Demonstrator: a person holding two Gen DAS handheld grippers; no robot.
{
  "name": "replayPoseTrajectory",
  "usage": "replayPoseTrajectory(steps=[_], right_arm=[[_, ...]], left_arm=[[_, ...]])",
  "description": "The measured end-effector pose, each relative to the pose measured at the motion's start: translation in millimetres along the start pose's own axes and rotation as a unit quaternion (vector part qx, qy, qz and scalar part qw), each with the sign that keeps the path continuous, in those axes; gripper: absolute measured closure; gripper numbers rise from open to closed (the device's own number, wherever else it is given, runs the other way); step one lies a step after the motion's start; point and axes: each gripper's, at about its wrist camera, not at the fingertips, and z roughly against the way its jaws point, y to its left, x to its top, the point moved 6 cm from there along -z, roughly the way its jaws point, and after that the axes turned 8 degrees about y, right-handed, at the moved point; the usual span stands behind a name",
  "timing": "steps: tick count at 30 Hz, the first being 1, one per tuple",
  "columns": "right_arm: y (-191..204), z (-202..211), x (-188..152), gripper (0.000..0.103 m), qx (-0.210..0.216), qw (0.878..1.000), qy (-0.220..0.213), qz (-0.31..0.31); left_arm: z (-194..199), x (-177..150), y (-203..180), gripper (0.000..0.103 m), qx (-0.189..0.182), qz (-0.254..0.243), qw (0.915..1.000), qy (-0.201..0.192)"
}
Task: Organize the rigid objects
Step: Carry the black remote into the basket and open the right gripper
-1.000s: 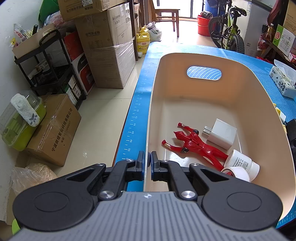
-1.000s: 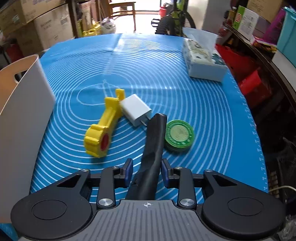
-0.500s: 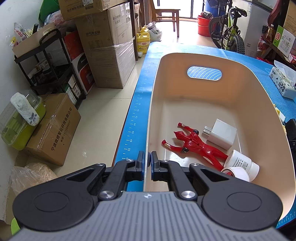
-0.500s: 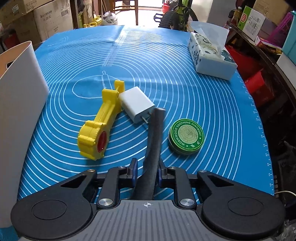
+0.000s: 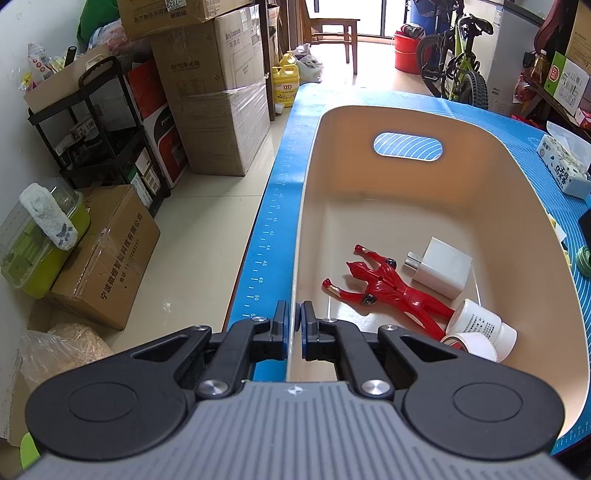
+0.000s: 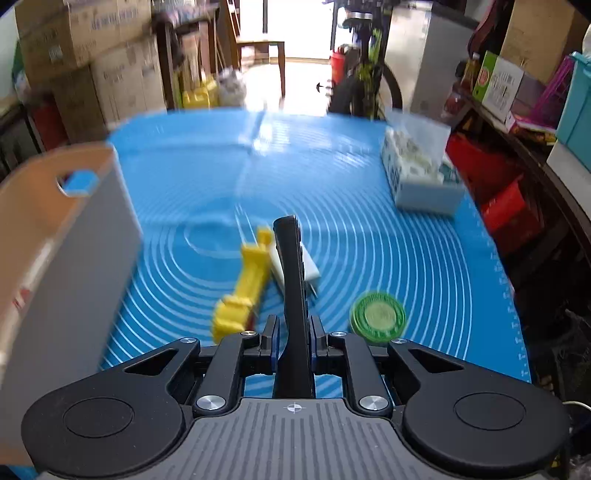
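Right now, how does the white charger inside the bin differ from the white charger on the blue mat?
The charger in the bin lies inside the beige bin, fully visible beside a red figure. The charger on the mat lies on the blue mat, half hidden behind the black object that the right gripper holds, next to a yellow toy. Both are white plug cubes.

A cluttered home storeroom: stacked cardboard boxes (image 5: 221, 92), a black shelving cart (image 5: 99, 129), a bicycle (image 5: 458, 62) and a wooden chair (image 5: 332, 33) crowd the tiled floor (image 5: 207, 229).
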Motion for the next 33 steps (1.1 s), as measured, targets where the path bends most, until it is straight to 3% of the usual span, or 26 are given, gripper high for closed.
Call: replayPoseTrajectory(steps=[10,17,28,33], right_arm=[[48.8,54.7,26.3,0.077,0.076,0.994,-0.074,0.007],[96.6,75.1,43.9,0.077,0.136,0.985,-0.097,0.032],[180.5,72.7,41.2,0.077,0.189,0.975,-0.079,0.090],[204.2,54.4,27.6,0.077,0.186,0.974,-0.047,0.118]], left_arm=[[0.0,-0.2,-1.3,0.095,0.002,-0.002,1.0000,0.000],[0.2,-0.3,-1.9,0.095,0.004,-0.004,1.0000,0.000],[0.1,-0.1,-2.8,0.095,0.005,-0.006,1.0000,-0.001],[0.1,-0.1,-2.9,0.095,0.005,-0.006,1.0000,-0.001]])
